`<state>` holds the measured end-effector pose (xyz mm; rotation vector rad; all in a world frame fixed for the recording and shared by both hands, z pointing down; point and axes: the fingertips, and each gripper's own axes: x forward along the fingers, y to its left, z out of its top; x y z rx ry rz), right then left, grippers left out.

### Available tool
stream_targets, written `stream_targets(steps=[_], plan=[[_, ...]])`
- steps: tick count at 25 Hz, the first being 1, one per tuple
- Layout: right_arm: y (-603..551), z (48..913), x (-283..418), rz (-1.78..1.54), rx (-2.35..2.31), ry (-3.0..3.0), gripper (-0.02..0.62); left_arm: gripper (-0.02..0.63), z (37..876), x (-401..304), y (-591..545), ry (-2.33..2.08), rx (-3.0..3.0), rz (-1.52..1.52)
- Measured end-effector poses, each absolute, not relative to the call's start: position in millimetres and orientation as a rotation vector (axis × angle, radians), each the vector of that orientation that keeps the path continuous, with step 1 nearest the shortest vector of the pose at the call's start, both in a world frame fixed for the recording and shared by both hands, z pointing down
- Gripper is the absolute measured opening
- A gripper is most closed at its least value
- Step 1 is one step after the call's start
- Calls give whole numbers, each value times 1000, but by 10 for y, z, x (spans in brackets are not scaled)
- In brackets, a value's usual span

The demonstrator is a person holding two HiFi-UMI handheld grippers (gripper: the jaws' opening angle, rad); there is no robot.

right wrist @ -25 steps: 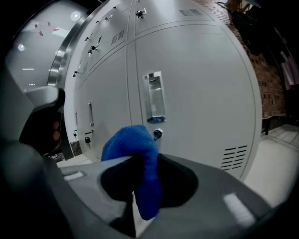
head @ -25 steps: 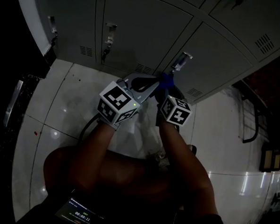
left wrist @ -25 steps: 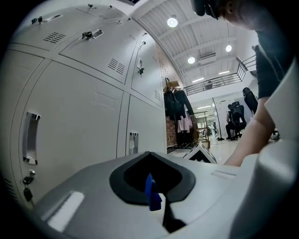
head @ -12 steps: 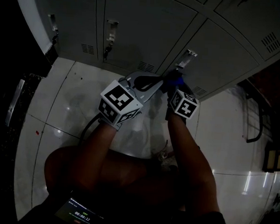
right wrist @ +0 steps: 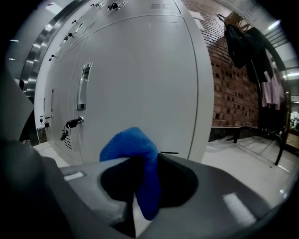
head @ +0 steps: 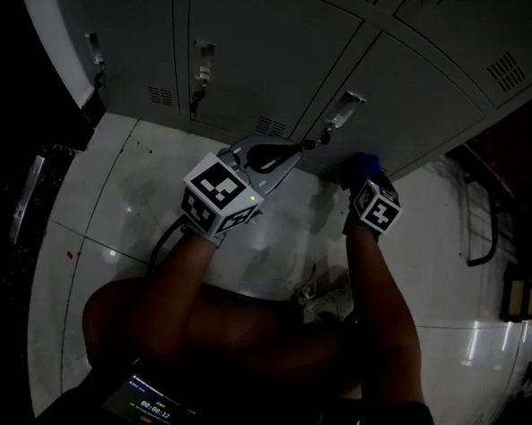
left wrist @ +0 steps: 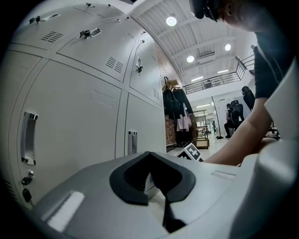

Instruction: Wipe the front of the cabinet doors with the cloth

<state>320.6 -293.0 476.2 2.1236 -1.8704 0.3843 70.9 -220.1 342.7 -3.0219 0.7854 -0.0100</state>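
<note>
Right gripper [head: 364,171] is clamped on the blue cloth [right wrist: 133,144], low by the grey cabinet door [head: 417,91]. Left gripper [head: 286,154] is clenched empty, near the door handle [head: 344,109].

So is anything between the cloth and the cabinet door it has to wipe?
Nothing visible. The blue cloth, clamped in the right gripper, faces bare cabinet door; the door handle sits off to the side.
</note>
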Motion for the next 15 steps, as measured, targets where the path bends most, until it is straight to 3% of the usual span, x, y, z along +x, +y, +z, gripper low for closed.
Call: stream_targets(steps=[15], plan=[[-2603, 4701, 4201, 365, 2285, -1667, 78, 1, 3450, 702, -2209, 788, -3022, -26]])
